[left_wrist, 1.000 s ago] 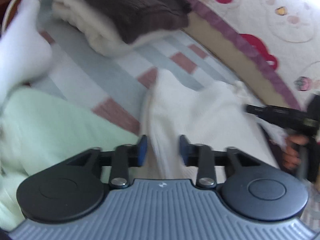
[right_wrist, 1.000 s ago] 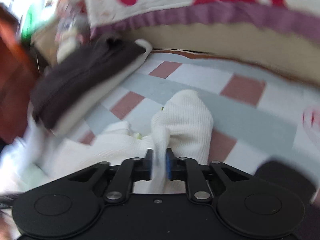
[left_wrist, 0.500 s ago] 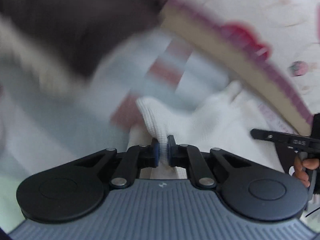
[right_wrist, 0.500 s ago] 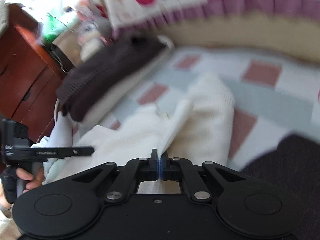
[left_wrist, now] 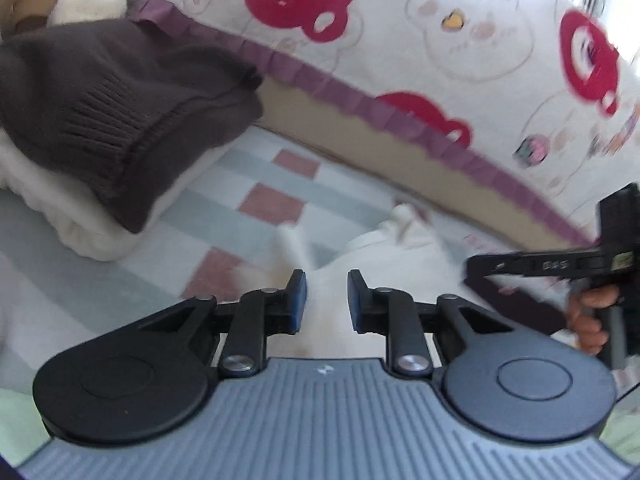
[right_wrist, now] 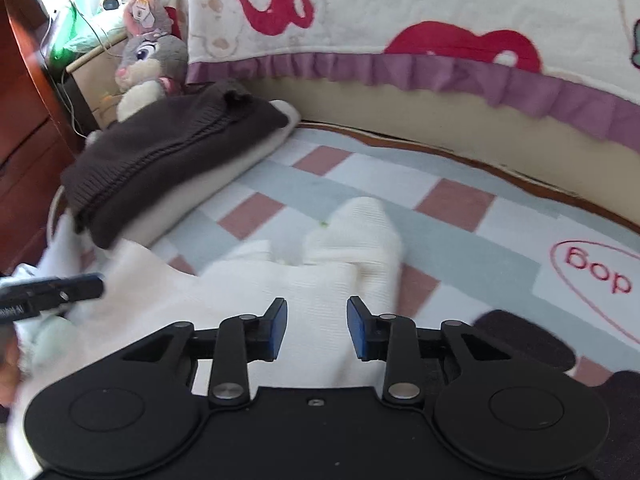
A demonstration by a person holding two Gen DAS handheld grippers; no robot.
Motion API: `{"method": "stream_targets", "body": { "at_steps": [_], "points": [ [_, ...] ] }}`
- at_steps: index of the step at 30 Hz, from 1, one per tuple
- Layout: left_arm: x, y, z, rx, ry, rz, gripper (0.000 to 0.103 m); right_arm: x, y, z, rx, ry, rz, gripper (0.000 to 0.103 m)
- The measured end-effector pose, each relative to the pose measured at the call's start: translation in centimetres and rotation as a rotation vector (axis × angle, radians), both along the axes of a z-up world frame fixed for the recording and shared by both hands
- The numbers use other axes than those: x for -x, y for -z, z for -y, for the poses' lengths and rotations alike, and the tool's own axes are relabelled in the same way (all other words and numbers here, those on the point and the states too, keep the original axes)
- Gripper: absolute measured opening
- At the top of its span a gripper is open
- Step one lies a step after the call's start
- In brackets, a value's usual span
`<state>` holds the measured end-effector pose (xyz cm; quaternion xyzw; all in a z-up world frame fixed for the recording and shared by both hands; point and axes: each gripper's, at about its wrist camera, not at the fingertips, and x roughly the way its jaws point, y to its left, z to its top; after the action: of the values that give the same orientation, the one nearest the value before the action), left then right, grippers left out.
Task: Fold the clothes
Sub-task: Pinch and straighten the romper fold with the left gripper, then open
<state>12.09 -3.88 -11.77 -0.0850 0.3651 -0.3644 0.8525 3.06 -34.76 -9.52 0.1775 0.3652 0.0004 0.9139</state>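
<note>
A: Where is our soft white knit garment [right_wrist: 320, 292] now?

B: It lies bunched on the checked pink and grey mat [right_wrist: 452, 200], in the lower middle of the right wrist view. It starts right under our right gripper [right_wrist: 317, 328] and runs up and away to a rounded end near the middle of the frame.

A: Are we holding it?

B: No. Both sets of fingers are spread wide with nothing between them. Our left gripper [left_wrist: 325, 300] hangs over the white cloth too.

A: Which one is closer?

B: We think both are right above it, one at each side. The left one shows at the left edge of the right wrist view.

A: And the upper left?

B: A folded dark brown knit sweater [right_wrist: 168, 152] sits on a folded cream one [left_wrist: 80, 216].
</note>
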Motion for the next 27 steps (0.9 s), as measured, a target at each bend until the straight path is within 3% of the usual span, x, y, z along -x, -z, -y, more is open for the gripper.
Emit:
{"method": "stream_targets", "body": {
  "at_steps": [1,2,6,9,10,11,12,14,21,23,27],
  "points": [
    [-0.1,0.1,0.0,0.018,0.008,-0.02,0.014,-0.4,-0.4,-0.5,-0.038,0.005,-0.009,0.043],
    [-0.2,0.2,-0.1,0.035,0.017,-0.039,0.004,-0.7,-0.6,-1.0,-0.091,0.0,-0.019,0.044],
    [0.4,0.0,-1.3,-0.013,-0.01,-0.027,0.004,-2.7,-1.1,-3.9,-0.277,-0.04,-0.086,0.05],
    [0.5,0.2,-2.4,0.013,-0.012,-0.073,0.017,-5.2,-1.4,-6.9,-0.344,-0.075,-0.174,0.053],
    [0.6,0.4,-2.5,0.021,-0.006,-0.077,0.035,-6.1,-1.4,-7.9,-0.347,-0.08,-0.2,0.054],
    [0.7,0.5,-2.6,0.028,0.001,-0.082,0.043,-7.0,-1.4,-8.8,-0.348,-0.08,-0.225,0.054],
    [0.8,0.7,-2.6,0.036,0.008,-0.087,0.042,-7.7,-1.4,-9.7,-0.347,-0.085,-0.243,0.054],
    [1.0,0.9,-2.8,0.051,0.021,-0.096,0.017,-8.6,-1.1,-11.1,-0.343,-0.104,-0.256,0.054],
    [1.4,1.7,-4.0,0.086,0.024,-0.123,0.015,-12.4,0.5,-14.0,-0.358,-0.181,-0.312,0.058],
    [1.2,1.8,-4.6,0.085,-0.002,-0.127,0.015,-14.1,0.9,-15.0,-0.321,-0.2,-0.355,0.061],
    [0.9,2.0,-5.9,0.085,-0.052,-0.136,0.015,-17.0,1.5,-19.4,-0.017,-0.273,-0.391,0.061]
  ]
}}
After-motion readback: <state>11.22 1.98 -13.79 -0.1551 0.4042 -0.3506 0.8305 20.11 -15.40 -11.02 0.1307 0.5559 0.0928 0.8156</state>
